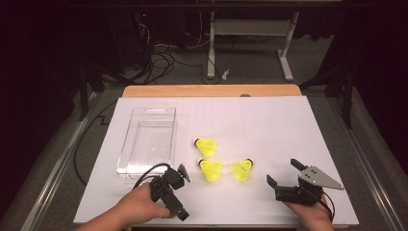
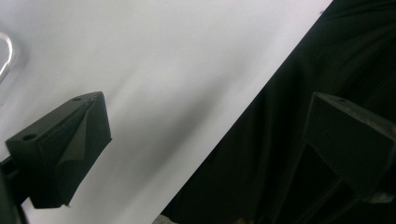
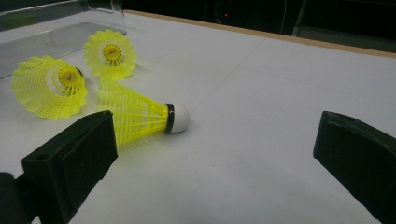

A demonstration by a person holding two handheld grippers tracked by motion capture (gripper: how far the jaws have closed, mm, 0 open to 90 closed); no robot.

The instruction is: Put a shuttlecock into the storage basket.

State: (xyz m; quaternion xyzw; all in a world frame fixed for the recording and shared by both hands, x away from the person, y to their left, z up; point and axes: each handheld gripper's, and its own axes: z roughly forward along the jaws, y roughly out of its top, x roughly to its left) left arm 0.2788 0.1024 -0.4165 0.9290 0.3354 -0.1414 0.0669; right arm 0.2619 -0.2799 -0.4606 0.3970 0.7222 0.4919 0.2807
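table (image 1: 269, 125) carries a white sheet | clear tray (image 1: 146, 144) stands left of the shuttlecocks | left gripper (image 1: 182, 191) near front edge, jaws wide apart, holding nothing | right gripper (image 1: 284, 172) jaws wide apart, holding nothing | three yellow shuttlecocks (image 1: 211, 169) lie on the sheet between tray and right gripper, nearest one (image 3: 140, 116) just ahead of its jaws

White sheet (image 1: 269, 130) covers wooden table (image 1: 211, 90); cables (image 1: 161, 60) on floor behind.
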